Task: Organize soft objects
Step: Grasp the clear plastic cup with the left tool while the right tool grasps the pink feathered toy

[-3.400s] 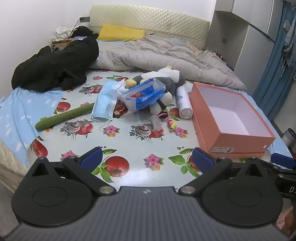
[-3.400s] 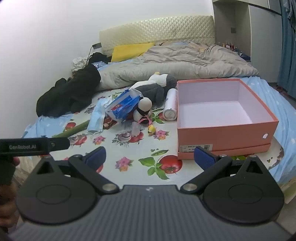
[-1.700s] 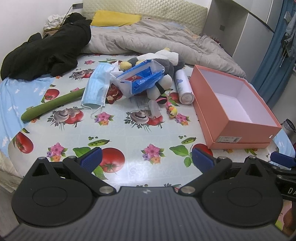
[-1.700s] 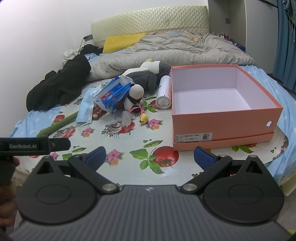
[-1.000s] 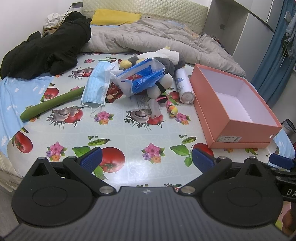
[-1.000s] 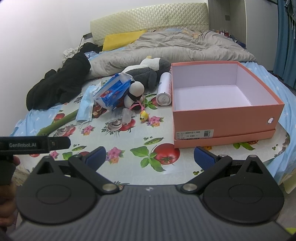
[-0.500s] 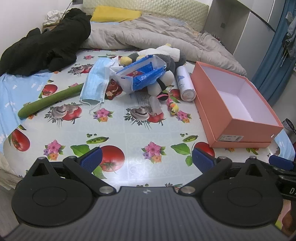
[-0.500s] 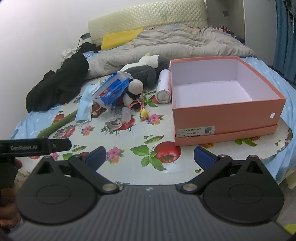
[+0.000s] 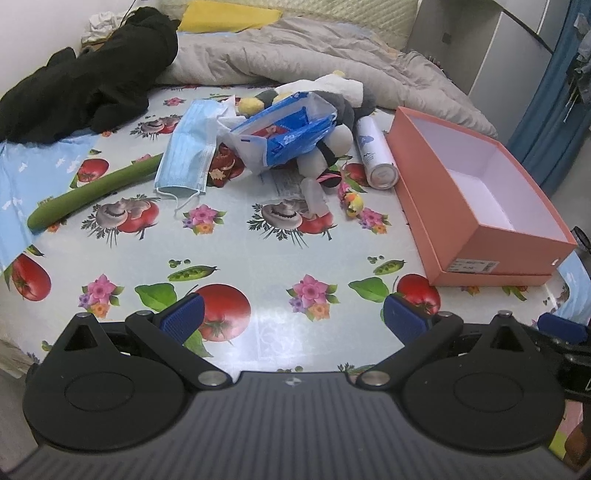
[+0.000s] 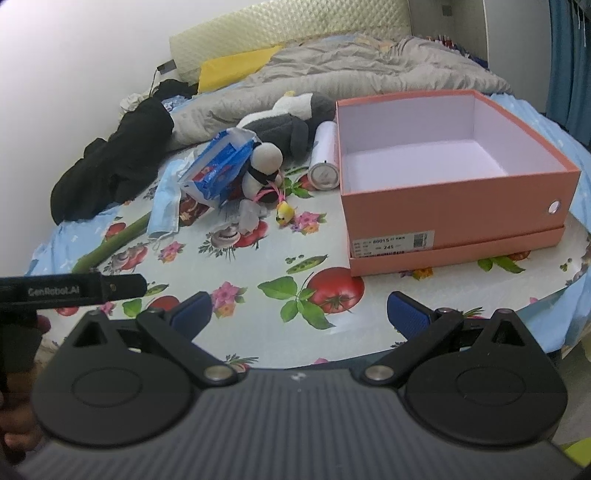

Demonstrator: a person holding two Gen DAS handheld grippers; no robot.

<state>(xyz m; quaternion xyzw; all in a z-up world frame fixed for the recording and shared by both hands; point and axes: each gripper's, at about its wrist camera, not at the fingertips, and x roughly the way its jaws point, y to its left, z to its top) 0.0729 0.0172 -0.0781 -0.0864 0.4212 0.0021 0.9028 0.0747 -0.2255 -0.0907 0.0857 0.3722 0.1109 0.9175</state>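
You are holding the left gripper (image 9: 293, 319) and right gripper (image 10: 299, 308) spread wide, empty, over the near tablecloth (image 9: 258, 258). The plush penguin (image 10: 280, 129) is lying beside the pink box (image 10: 454, 206): light, squashy; pinch its body.

I'm in a home bedroom: rumpled grey duvet (image 9: 295, 55), yellow pillow (image 9: 229, 16), quilted headboard (image 10: 288, 27), wardrobe (image 9: 517, 44) beside it
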